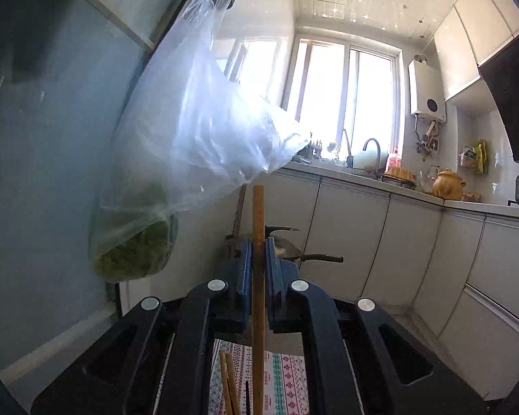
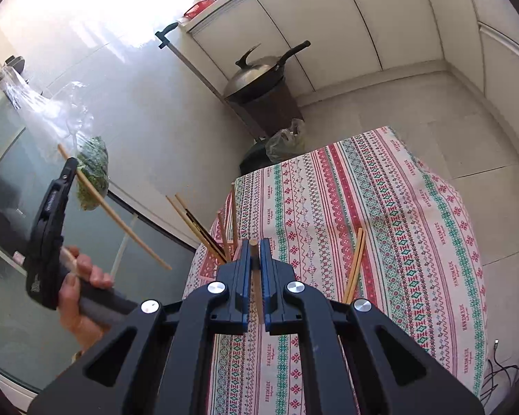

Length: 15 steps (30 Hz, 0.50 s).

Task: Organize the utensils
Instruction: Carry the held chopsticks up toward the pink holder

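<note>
My left gripper is shut on a wooden chopstick that stands upright between the fingers; the gripper is raised well above the table. In the right wrist view the left gripper shows at the left with its chopstick slanting down. My right gripper is shut on another wooden chopstick, just above a cluster of several chopsticks that stand in a holder mostly hidden behind the fingers. Two loose chopsticks lie on the patterned tablecloth.
A clear plastic bag with greens hangs from a glass door handle at the left. A wok on a dark bin stands on the floor beyond the table. White cabinets and a counter with a sink run along the back.
</note>
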Motion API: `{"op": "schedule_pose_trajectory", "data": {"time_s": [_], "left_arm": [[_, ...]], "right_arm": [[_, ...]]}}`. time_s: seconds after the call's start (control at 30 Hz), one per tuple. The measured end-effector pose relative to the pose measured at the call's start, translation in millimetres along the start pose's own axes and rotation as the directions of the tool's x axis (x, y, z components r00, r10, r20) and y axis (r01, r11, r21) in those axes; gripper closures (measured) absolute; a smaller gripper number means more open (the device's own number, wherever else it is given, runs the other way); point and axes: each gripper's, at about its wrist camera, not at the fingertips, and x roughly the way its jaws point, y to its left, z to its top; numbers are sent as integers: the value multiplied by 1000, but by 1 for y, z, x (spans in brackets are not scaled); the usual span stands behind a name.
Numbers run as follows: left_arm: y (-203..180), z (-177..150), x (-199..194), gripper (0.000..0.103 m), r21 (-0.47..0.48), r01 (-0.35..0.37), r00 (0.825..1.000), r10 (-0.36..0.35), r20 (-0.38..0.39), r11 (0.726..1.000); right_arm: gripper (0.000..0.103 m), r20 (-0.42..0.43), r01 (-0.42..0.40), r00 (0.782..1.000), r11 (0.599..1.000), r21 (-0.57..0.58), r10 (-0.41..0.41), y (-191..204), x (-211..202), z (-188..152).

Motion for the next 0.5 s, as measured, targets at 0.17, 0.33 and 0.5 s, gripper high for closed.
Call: {"op": "schedule_pose_trajectory", "data": {"time_s": [0.17, 0.33, 0.5], "left_arm": [[12, -52, 21, 93, 20, -49, 997, 50, -60, 999], [45, -46, -15, 79, -17, -129, 989, 127, -75, 992], [70, 1, -67, 50, -80, -162, 986, 159, -48, 984]], "right_arm": [[98, 0, 5, 1000, 1000, 22, -5, -9, 3, 6], [98, 25, -23, 999, 999, 28, 22, -3, -12, 8], [98, 72, -73, 995, 997, 6, 72, 20, -38, 10]]}}
